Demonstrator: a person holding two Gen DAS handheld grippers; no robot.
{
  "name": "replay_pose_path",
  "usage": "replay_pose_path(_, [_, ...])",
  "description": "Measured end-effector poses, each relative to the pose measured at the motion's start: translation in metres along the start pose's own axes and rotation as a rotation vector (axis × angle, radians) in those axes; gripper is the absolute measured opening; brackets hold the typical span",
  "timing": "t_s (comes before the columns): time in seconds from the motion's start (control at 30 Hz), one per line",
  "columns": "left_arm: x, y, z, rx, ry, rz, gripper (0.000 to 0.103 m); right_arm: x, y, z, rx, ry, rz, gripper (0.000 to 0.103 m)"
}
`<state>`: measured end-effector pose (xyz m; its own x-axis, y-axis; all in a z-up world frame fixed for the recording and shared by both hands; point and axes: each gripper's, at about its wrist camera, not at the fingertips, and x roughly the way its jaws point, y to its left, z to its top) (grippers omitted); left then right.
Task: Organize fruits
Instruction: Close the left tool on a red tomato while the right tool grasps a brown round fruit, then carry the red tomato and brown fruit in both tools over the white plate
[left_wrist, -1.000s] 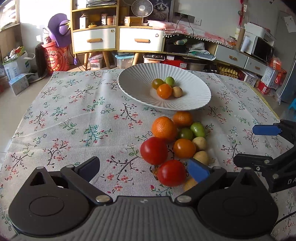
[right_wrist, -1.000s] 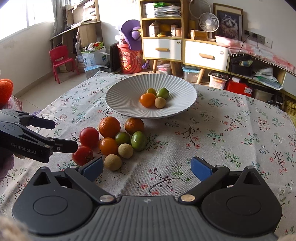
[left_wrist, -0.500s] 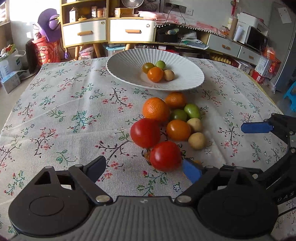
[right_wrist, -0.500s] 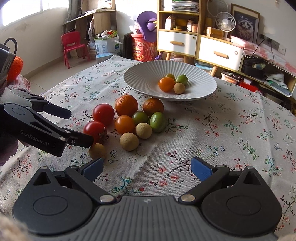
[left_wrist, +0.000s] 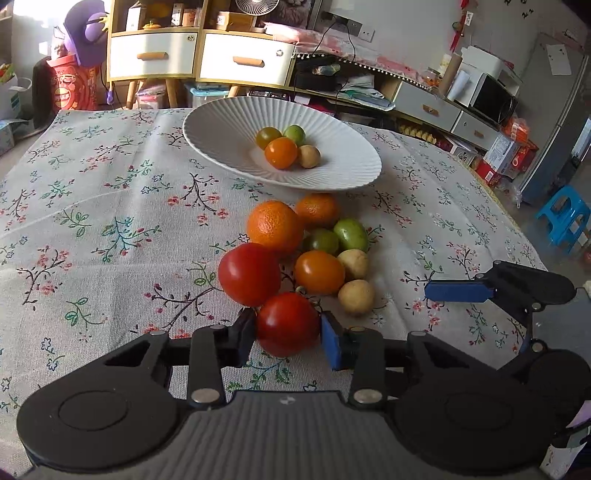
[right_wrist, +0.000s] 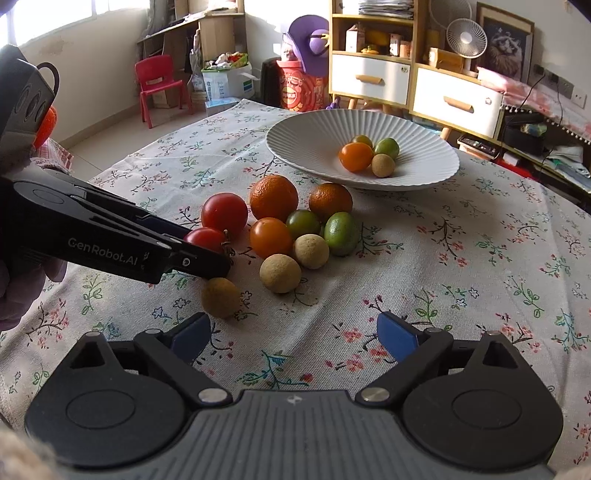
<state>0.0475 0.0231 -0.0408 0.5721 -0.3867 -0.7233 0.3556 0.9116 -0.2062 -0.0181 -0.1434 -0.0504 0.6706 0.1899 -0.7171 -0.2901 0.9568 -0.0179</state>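
Left gripper (left_wrist: 287, 338) angled down, jaws just closed in, pads pressed on both sides of a red tomato (left_wrist: 288, 324). Right gripper (right_wrist: 293, 334) angled down w/ jaws wide apart, nothing between them, near the left one.

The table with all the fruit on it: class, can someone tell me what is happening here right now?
A person holding two grippers is sorting fruit. The left gripper has just closed its jaws on the nearest red tomato, which still sits on the floral tablecloth. The right gripper is open with nothing between its jaws, near a tan fruit. Four small fruits already lie in the white bowl; the rest remain clustered in front of it.
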Motion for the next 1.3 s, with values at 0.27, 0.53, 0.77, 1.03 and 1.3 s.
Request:
replay_pose_path(0.27, [-0.007, 0.004, 0.003, 0.002, -0.004, 0.028, 0.033, -0.001, 0.011, -0.001, -0.024, 0.003, 0.067, 0.076])
replay_pose_path(0.53, [-0.011, 0.011, 0.0, -0.011, 0.014, 0.042, 0.033, 0.0, 0.023, 0.003, -0.037, -0.002, 0.121, 0.049])
replay_pose_path(0.77, [-0.014, 0.012, 0.001, -0.011, 0.013, 0.038, 0.033, 0.004, 0.029, 0.006, -0.044, -0.011, 0.14, 0.036])
replay_pose_path(1.03, [-0.017, 0.014, 0.002, -0.024, 0.005, 0.039, 0.033, 0.007, 0.025, 0.008, -0.013, -0.027, 0.144, 0.023])
replay_pose_path(1.3, [-0.022, 0.013, 0.006, -0.022, -0.014, 0.034, 0.033, 0.001, 0.021, 0.014, 0.014, -0.054, 0.147, 0.023])
